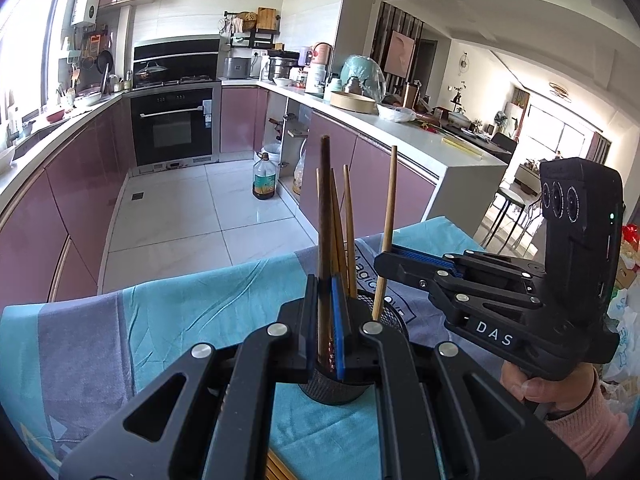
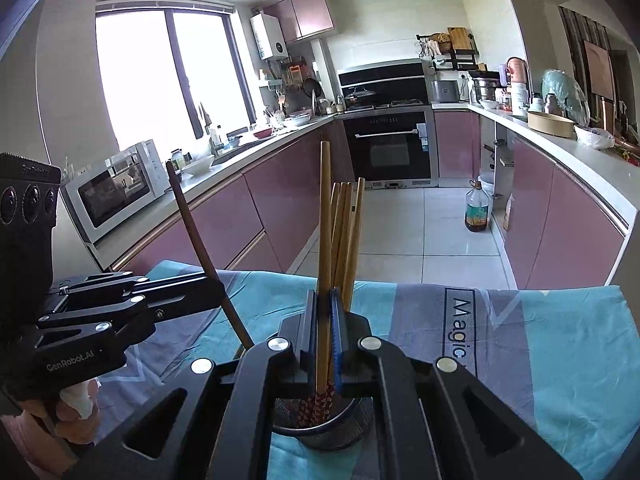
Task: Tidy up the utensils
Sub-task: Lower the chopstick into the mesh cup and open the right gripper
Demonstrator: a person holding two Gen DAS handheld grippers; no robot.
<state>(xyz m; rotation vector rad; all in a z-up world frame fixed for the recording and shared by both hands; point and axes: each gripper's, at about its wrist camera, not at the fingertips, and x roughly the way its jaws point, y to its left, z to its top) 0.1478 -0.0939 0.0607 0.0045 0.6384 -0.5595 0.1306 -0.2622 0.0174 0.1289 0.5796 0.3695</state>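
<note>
We hold 1 dark chopstick clamped in the left gripper and 1 pale chopstick clamped in the right gripper, both over the mesh holder at 6 o'clock; crossing them there risks tipping it.

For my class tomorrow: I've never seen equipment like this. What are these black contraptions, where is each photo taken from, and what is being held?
No robot here: a person holds a black hand-held tool in each hand, each ending in two-fingered tongs. A fisheye camera on each tool looks forward along its fingers, so each photo shows its own tongs at the bottom and the other tool off to one side.

In the left tool's photo, the left tongs are shut on a dark brown wooden chopstick. In the right tool's photo, the right tongs are shut on a light bamboo chopstick.

Both chopsticks stand over a round black mesh holder already containing several more. The holder sits on a teal and grey cloth covering a table, with a kitchen behind.
</note>
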